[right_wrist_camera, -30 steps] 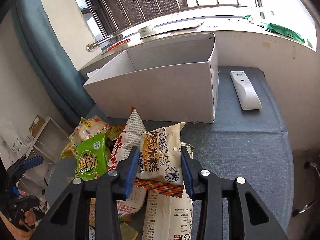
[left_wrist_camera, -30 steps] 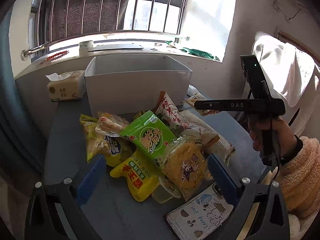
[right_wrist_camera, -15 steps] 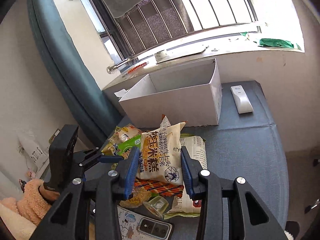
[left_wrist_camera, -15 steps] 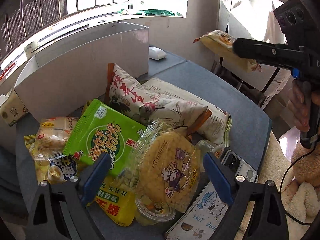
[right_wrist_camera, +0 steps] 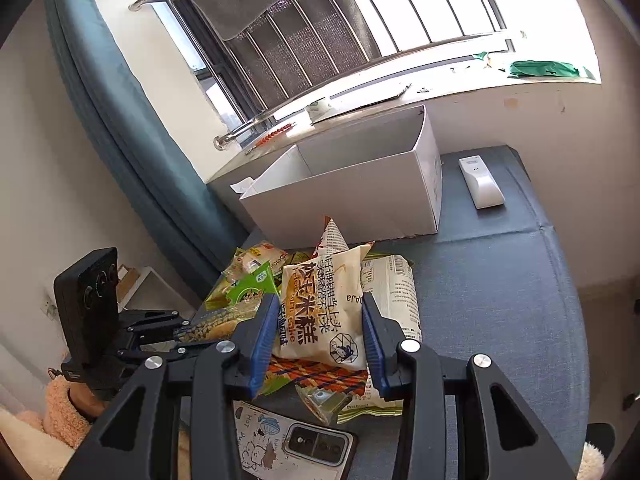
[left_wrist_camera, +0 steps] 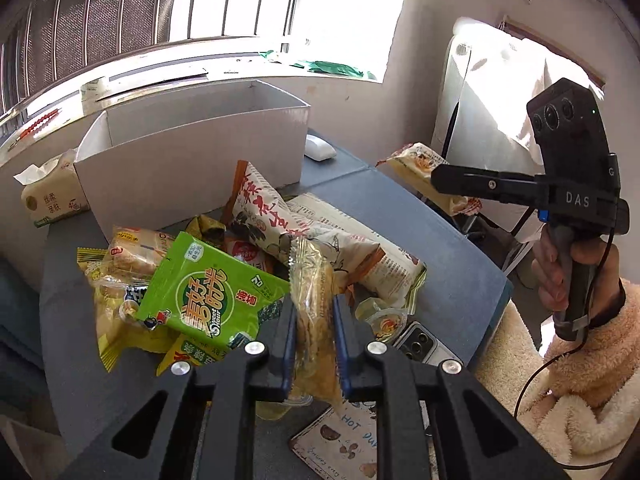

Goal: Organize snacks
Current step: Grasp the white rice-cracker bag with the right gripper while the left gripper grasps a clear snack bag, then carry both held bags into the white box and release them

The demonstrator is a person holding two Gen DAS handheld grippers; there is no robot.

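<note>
**Sorting snacks: two packets gripped, box unfilled**

Clamping a clear crinkly packet of yellow biscuits (left_wrist_camera: 316,320), the left gripper (left_wrist_camera: 314,322) works beside the heap; the right gripper (right_wrist_camera: 320,332) pinches a cream rice-cake pouch (right_wrist_camera: 324,312). Beyond both, the white cardboard box (right_wrist_camera: 360,196) appears empty.

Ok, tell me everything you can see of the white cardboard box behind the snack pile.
The white cardboard box is a long, open-topped rectangular carton with plain matte walls and no lid in sight. It stands upright on the blue-grey table, under the window sill, behind the snack pile. No snacks show in the part of its inside that is visible. A tissue pack sits beside one end and a white remote lies off the other. Neither claw touches it.
</note>
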